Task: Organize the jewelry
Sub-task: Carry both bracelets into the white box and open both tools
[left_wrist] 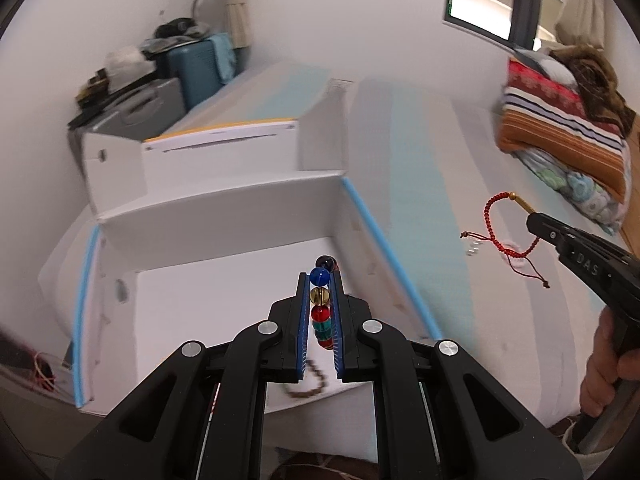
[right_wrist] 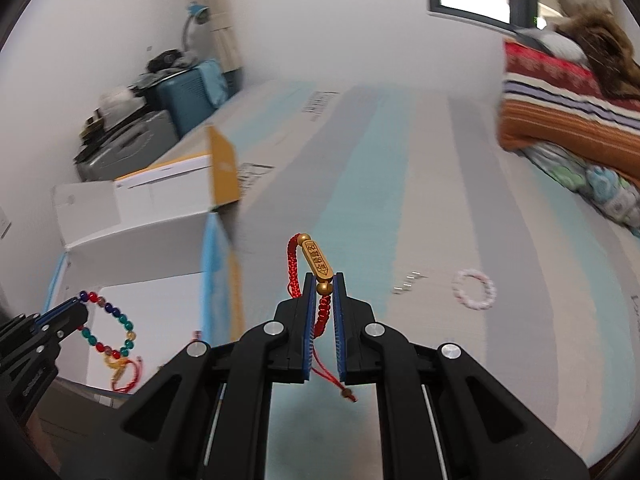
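My left gripper [left_wrist: 320, 280] is shut on a multicoloured bead bracelet [left_wrist: 321, 307] and holds it over the open white box [left_wrist: 208, 312]. In the right wrist view the same bracelet [right_wrist: 110, 326] hangs from the left gripper [right_wrist: 76, 308] above the box. My right gripper [right_wrist: 323, 280] is shut on a red cord bracelet with a gold tube charm [right_wrist: 316, 264], held above the striped bed sheet. In the left wrist view that red bracelet [left_wrist: 504, 224] dangles from the right gripper [left_wrist: 534, 216]. A brown bead bracelet [left_wrist: 308, 384] lies in the box.
A pink-white bead bracelet [right_wrist: 474, 290] and small silver pieces [right_wrist: 408, 282] lie on the sheet [right_wrist: 440, 200]. A red and gold piece [right_wrist: 122, 372] lies in the box. A second box [left_wrist: 224, 136] stands behind. Folded blankets [left_wrist: 560, 120] lie far right.
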`<control>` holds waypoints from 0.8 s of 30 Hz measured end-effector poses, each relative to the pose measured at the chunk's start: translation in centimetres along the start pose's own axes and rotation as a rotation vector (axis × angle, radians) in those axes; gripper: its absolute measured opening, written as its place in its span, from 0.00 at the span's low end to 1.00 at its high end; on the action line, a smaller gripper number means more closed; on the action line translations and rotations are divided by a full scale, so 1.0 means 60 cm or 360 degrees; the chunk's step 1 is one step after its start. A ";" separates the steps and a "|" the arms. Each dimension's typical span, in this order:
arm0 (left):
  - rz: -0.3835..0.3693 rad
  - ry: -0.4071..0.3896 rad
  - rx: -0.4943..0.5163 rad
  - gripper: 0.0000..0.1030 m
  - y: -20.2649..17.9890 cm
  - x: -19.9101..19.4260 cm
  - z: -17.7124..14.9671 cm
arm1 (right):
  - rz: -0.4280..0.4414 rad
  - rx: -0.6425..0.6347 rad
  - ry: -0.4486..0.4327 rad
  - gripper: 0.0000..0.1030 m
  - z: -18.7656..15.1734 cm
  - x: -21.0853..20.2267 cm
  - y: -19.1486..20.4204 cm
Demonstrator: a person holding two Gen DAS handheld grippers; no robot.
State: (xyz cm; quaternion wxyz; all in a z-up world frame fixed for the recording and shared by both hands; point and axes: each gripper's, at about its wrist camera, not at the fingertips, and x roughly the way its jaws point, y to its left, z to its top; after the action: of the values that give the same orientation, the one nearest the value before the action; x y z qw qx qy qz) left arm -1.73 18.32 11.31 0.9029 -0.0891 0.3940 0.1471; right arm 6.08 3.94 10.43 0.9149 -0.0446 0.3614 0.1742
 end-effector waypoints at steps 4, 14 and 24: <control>0.0047 0.0024 -0.0048 0.09 0.045 0.006 -0.011 | 0.0058 -0.0068 -0.0006 0.07 -0.001 0.004 0.053; 0.0154 0.0067 -0.0160 0.09 0.137 0.021 -0.042 | 0.0157 -0.0192 0.0066 0.07 -0.021 0.044 0.162; 0.0170 0.0160 -0.0233 0.09 0.186 0.065 -0.070 | 0.0157 -0.0250 0.0211 0.07 -0.055 0.116 0.211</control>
State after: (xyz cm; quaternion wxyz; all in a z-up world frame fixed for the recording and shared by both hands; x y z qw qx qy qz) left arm -5.84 28.41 5.11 0.8639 -0.1411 0.4312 0.2187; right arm 4.21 17.09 3.87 0.8729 -0.1098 0.4082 0.2435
